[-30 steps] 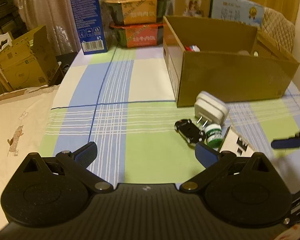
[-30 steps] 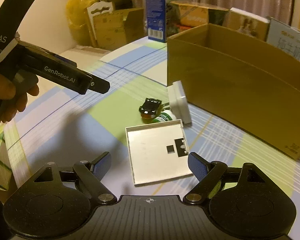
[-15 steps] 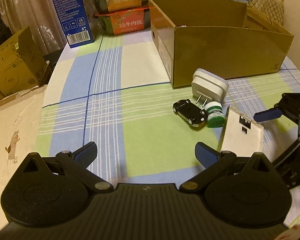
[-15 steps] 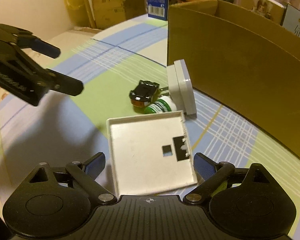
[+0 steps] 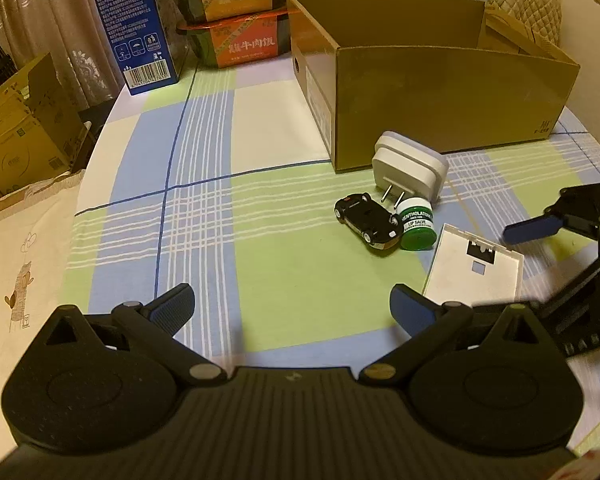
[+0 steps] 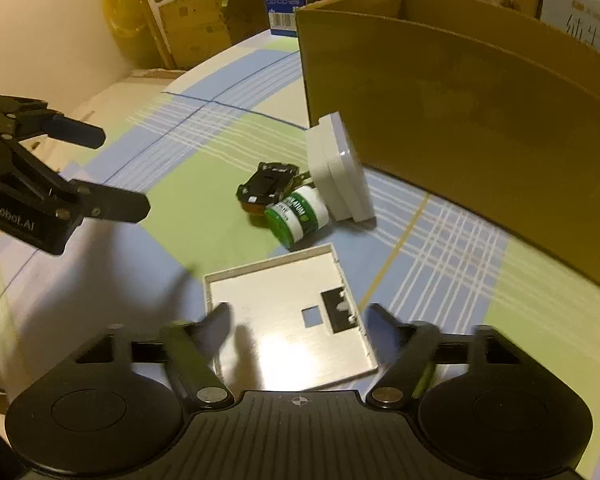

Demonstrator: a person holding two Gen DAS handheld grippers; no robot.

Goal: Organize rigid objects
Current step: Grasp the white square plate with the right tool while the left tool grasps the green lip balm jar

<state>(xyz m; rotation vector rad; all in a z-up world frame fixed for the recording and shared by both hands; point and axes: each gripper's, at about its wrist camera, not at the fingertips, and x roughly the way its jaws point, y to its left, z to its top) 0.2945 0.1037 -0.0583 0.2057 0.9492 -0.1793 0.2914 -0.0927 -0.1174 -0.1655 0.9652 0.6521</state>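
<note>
The white cover plate (image 6: 290,318) is seen lying flat on the checked tablecloth (image 5: 228,216), hollow side up, in front of the cardboard box (image 5: 452,92) and nearer the cameras than anything else in the cluster. The right gripper (image 6: 298,318) is held spread wide, its fingertips flanking the plate's two side edges; whether either pad already touches cannot be told through the blur. Just beyond the plate, between it and the box, a green lip-salve jar (image 6: 296,220) lies on its side, touching a black toy car (image 6: 266,186), and a white plug adapter (image 6: 340,172) leans by the box's corner. The left gripper (image 5: 290,310) is also held open, over bare cloth well to the left of the cluster, gripping nothing.

The step in hand is judged to be the pickup of the plate. Its thin raised rim should be caught squarely across opposite edges, with the fingers kept low against the cloth so that the pads do not ride over the top. A slow, level closure is advised, lest the plate be skidded into the jar and the car sent rolling
</note>
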